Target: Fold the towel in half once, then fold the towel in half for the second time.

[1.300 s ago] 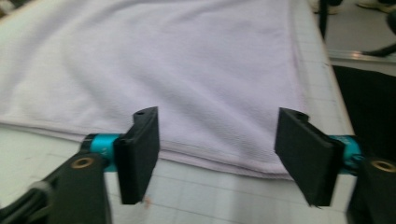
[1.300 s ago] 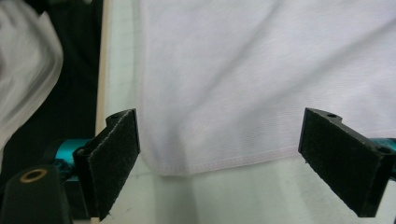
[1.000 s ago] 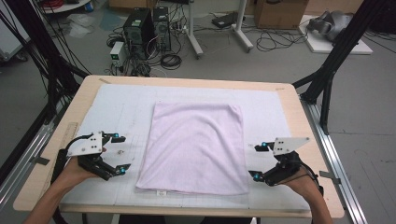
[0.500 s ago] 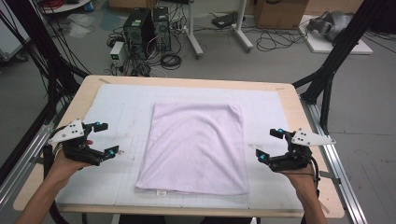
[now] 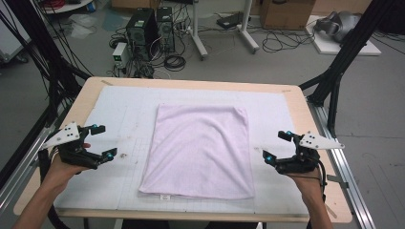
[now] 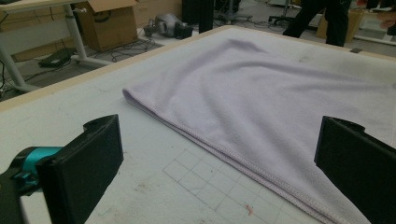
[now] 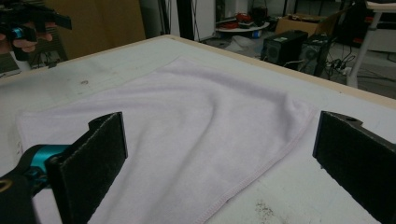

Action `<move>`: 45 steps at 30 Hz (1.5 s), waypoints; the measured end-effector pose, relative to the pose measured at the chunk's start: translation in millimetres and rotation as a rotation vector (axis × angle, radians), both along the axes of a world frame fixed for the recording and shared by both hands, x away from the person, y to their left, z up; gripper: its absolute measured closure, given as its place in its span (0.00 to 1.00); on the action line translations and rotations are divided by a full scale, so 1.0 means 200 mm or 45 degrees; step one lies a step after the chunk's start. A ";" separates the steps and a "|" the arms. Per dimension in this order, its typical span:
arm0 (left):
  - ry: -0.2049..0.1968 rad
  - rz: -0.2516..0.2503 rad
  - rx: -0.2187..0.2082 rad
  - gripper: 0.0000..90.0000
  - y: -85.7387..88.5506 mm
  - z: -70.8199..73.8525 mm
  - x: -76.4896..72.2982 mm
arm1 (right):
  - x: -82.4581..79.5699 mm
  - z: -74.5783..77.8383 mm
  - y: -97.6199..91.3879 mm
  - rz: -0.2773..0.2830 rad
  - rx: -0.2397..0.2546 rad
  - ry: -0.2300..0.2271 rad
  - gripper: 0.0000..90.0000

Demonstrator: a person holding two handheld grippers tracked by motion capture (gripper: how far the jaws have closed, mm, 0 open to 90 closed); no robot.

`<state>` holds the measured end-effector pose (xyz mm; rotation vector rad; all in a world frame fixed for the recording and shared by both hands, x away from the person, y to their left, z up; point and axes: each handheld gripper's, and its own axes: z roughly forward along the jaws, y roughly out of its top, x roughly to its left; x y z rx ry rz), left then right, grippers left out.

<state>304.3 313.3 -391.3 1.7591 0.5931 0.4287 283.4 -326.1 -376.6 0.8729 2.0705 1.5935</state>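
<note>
With the lilac towel [image 5: 198, 151] flat mid-tabletop [image 5: 119, 112] and both claws, left [image 5: 101, 142] and right [image 5: 275, 146], spread wide off its side edges (neither touching), a shallow pinch could catch only one layer, dragging the cloth askew.

Left gripper [image 5: 99, 142] and right gripper [image 5: 277, 145]: black bodies, teal fingertip accents, grey three-cornered top plates, black trailing cables, flat black jaws.

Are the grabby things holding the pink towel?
No, nothing is held. The left hand-held gripper and the right hand-held gripper are both open, one on each side of the towel, which lies flat on the table.
</note>
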 end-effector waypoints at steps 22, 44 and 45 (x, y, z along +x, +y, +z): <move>-0.012 -0.013 0.014 0.02 -0.02 0.02 0.01 | 0.01 0.03 -0.01 -0.015 -0.041 -0.013 0.02; -0.055 -0.024 0.035 0.02 -0.10 0.15 0.22 | 0.34 0.17 0.06 -0.042 -0.134 -0.001 0.02; -0.052 -0.026 0.036 0.02 -0.10 0.15 0.24 | 0.36 0.18 0.07 -0.042 -0.137 0.002 0.02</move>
